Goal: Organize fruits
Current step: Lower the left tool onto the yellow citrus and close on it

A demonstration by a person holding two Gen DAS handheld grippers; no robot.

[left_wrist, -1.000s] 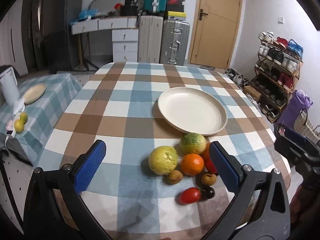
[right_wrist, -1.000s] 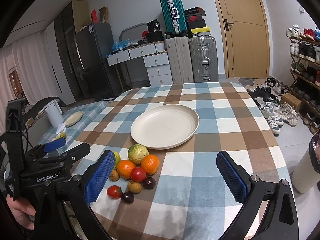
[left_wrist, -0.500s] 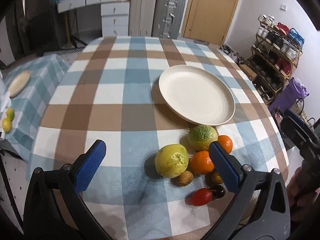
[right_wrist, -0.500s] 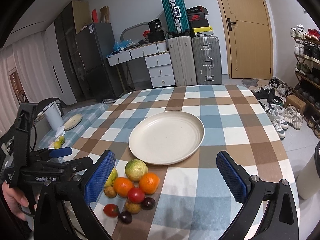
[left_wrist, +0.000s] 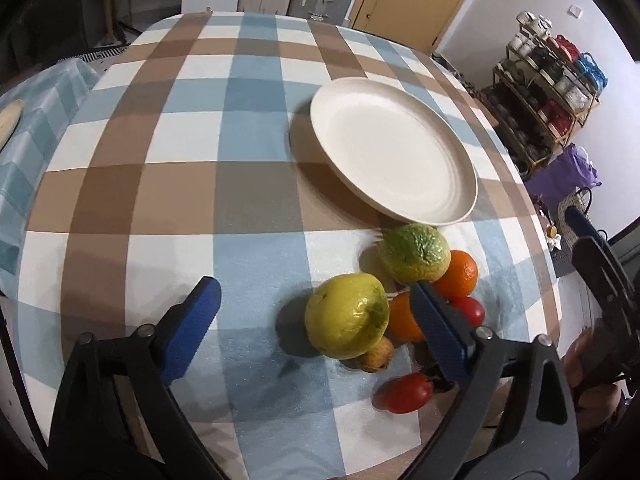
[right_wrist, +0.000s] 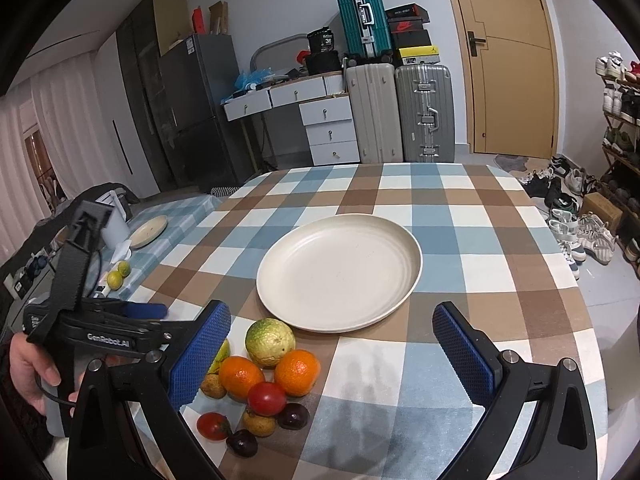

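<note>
Our left gripper (left_wrist: 314, 322) hangs with jaws spread wide and empty; the yellow-green fruit (left_wrist: 346, 322) sits between its fingers, nearer the right one; we judge it firm, rounded and apt to roll, so we should pinch across its widest middle. Beyond lie the bumpy green fruit (left_wrist: 414, 253), oranges and tomatoes, then the empty plate (left_wrist: 464, 168). Our right gripper (right_wrist: 332, 356) is likewise spread and empty. The right finger hides part of the pile; the small dark fruits stay hard to identify.
</note>
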